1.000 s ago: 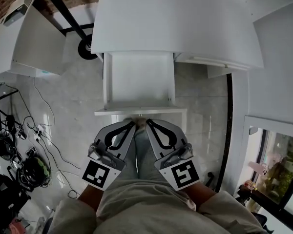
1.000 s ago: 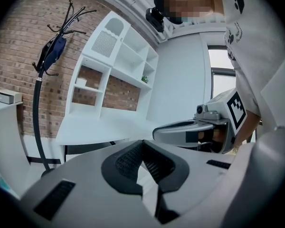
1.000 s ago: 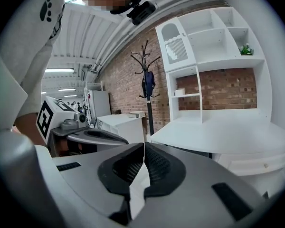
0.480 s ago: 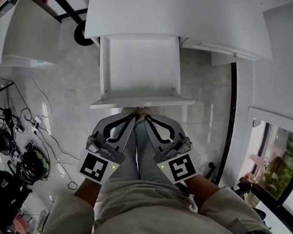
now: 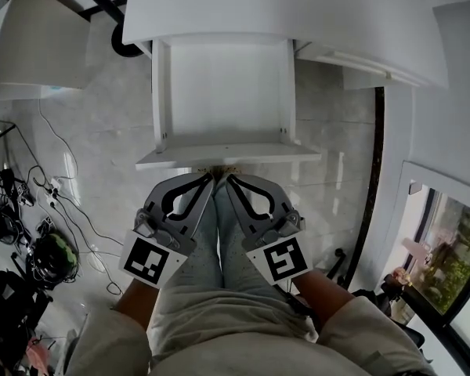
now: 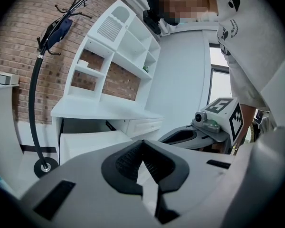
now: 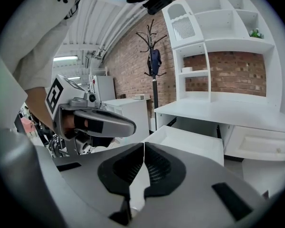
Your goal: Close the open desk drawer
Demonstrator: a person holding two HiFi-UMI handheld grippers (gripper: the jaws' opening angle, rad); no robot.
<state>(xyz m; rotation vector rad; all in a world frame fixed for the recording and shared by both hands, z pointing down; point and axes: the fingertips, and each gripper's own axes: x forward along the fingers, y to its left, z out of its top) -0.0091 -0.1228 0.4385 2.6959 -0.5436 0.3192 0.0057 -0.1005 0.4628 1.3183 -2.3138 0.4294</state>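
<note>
- Two grippers sit side by side: my left gripper (image 5: pixel 207 180) and right gripper (image 5: pixel 232 180) are both clenched with jaws together, tips just beside the drawer's front edge.
- Drawer (image 5: pixel 219 92) stands pulled out from the desk (image 5: pixel 282 6); I see only its white bottom.

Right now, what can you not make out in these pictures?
- Head view: the back of the drawer is hidden under the desk top.
- Head view: whether the left gripper and right gripper touch the drawer front; its face does not show from above.
- Right gripper view: the green thing on the shelf is too small to name.
</note>
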